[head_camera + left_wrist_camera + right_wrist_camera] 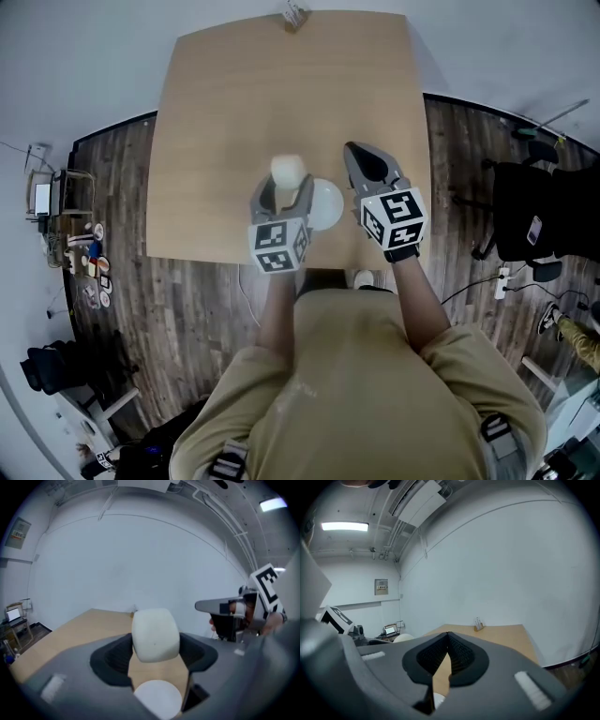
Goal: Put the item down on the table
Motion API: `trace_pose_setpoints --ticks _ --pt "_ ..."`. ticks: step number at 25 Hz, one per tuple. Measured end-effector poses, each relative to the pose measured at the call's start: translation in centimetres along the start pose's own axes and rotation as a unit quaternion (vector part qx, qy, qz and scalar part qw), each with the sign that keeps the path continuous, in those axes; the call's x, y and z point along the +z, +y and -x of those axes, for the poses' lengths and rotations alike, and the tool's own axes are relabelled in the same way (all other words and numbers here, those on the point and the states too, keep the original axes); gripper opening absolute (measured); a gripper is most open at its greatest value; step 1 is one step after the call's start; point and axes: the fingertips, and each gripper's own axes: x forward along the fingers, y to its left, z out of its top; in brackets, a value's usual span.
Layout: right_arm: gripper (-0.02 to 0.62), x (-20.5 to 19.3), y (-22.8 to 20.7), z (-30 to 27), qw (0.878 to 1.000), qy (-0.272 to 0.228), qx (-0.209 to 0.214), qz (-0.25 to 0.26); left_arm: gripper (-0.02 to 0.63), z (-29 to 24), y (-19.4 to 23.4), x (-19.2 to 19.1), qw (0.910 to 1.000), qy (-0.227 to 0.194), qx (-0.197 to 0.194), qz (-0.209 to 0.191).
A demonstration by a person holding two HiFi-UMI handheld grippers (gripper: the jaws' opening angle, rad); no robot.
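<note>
Currently | left gripper (282,195) is holding a white rounded block (155,637), jaws wide, above the table (234,94) near its near edge | right gripper (448,639) is showing jaws together, empty | risk: letting go too high is probably sending the block rolling off that edge or into the white dome (326,204) just beside.

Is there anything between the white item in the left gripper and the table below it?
Yes. A white round object lies under the left gripper, nearer the person than the held white item. Bare table shows farther ahead.
</note>
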Motion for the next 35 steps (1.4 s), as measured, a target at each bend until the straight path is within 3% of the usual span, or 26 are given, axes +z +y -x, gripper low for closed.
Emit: trace_pose_setpoints --ticks 7,15,25,35 --pt "0.006 -4.8 0.4 -3.5 0.999 0.053 0.008 0.003 0.304 -2.4 2.0 -8.5 0.9955 0.093 -0.001 -0.016" --pt "0.006 -10.9 -0.9 -5.6 0.993 0.116 -0.002 -0.014 0.304 -4.9 2.4 -16.8 0.9800 0.198 -0.017 0.011" --pt "0.006 -15.5 -3.1 -7.0 0.985 0.157 -0.021 -0.065 0.304 -7.4 1.6 -22.6 0.9541 0.296 -0.040 0.016" --pt "0.006 -16.3 -2.9 -7.7 0.983 0.166 -0.028 -0.075 0.304 -7.7 1.7 -24.5 0.9312 0.360 -0.051 -0.032"
